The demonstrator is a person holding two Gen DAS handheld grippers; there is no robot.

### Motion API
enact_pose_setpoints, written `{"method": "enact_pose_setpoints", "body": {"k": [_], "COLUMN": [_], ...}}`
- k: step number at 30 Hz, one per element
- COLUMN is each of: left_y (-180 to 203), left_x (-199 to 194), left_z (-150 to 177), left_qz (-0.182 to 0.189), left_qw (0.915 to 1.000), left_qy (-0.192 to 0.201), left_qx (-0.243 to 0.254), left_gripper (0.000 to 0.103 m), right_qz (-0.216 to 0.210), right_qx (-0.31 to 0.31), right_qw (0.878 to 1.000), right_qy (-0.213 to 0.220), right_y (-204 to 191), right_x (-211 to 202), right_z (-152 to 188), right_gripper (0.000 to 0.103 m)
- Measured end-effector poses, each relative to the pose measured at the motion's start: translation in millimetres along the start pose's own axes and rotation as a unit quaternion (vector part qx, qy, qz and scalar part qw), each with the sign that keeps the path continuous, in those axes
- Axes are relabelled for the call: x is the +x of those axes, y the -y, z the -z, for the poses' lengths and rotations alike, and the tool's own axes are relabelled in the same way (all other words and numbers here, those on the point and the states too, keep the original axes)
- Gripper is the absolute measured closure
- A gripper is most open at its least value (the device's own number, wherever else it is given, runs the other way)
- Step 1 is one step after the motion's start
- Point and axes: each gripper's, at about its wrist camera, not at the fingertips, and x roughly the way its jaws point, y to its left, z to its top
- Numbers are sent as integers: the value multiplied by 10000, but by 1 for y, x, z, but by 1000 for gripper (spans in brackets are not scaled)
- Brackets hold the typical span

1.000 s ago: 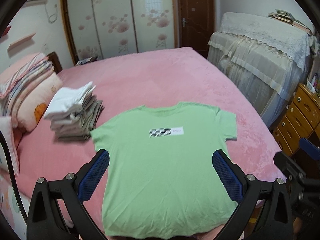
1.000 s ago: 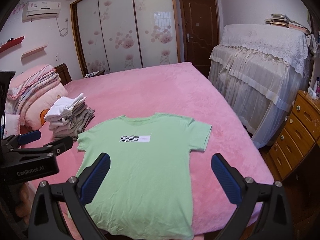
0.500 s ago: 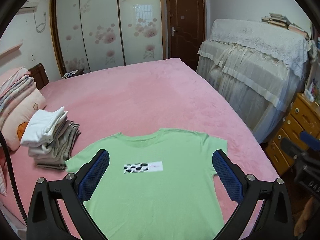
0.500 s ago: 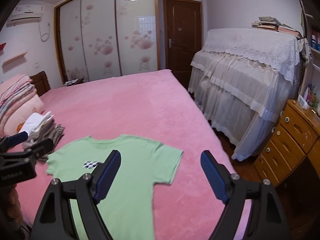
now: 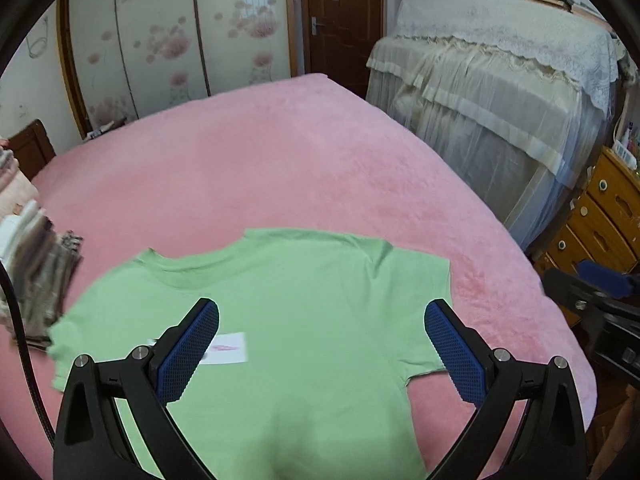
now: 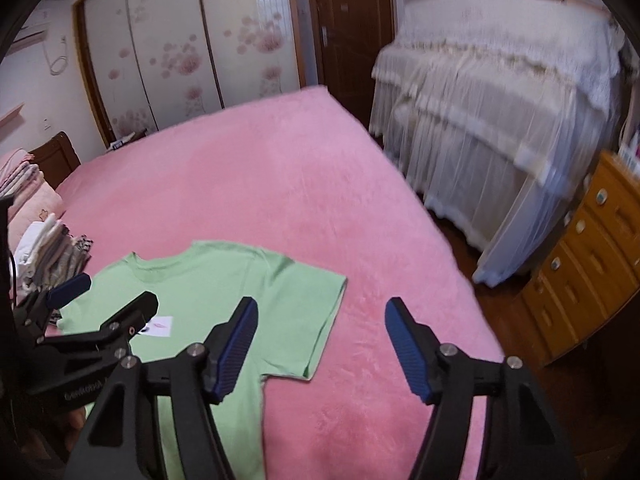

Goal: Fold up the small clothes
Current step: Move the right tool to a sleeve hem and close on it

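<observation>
**Grippers over the tee**

A green tee (image 5: 280, 320) lies flat on the pink bed (image 5: 260, 168), neck away from the cameras, near a stack of folded clothes (image 6: 52, 252) at its left. The left gripper (image 5: 320, 344) hangs over its chest, fingers wide, nothing between them. The right gripper (image 6: 320, 344) is over the right sleeve, its jaws just closing yet still apart, gripping nothing.
</observation>
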Motion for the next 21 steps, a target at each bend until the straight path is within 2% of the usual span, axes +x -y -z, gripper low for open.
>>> {"method": "enact_pose_setpoints", "body": {"k": [6,12,21], "left_y": [19,13,-17], "left_x": [52,82,98], "left_z": [19,22,28], "left_qz": [-358,-492,-579], "left_qw": [9993,9986,9970], "left_qy": [-20,-155,-273], "left_qx": [100,-73,-425], "left_gripper": [1,1,1], "right_qz": [-393,-630,-682], "right_qx": [384,548,634], "right_qw": [9965,9907,9880], "right_qy": [-625,-1075,-1236], "right_y": [23,27,29], "right_x": [75,130,171], "right_z": [17,34,32], "right_gripper": [49,49,49]}}
